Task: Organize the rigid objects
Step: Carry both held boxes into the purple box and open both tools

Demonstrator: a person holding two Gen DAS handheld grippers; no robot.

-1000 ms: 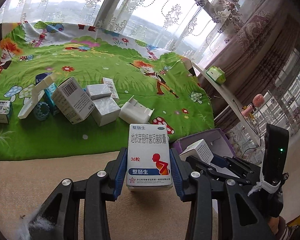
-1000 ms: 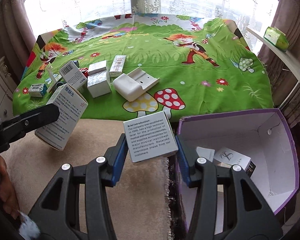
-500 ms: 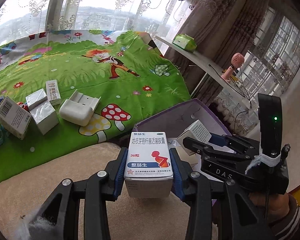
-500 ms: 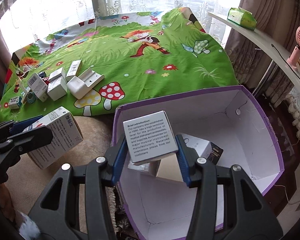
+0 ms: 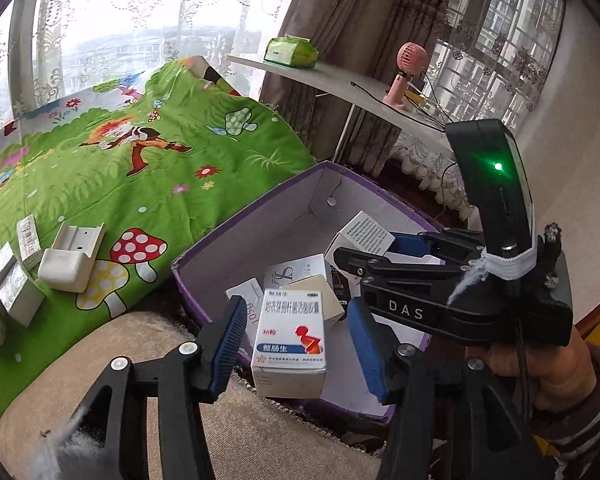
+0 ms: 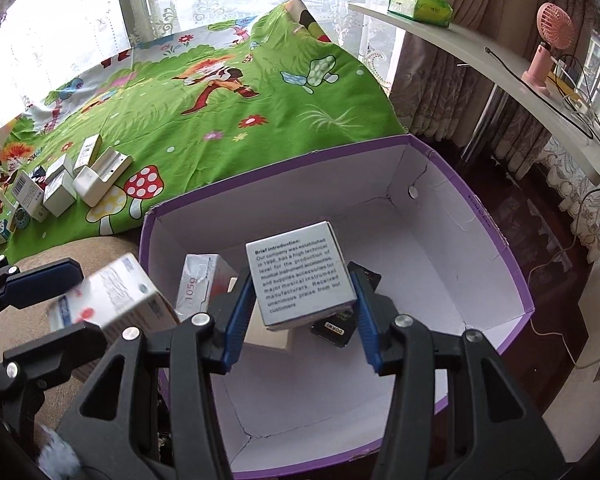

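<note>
The left gripper was opening, pads clear of the medicine box, releasing it over the bin; the right gripper gripped the grey box above it.

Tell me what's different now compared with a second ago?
Both tools swung from the green cartoon cloth over to the purple cardboard box. The left tool is opening, letting go of its white medicine carton above the box's near edge. The right tool still clamps the grey box with printed text, now over the box. The small cartons on the cloth stayed put.
</note>
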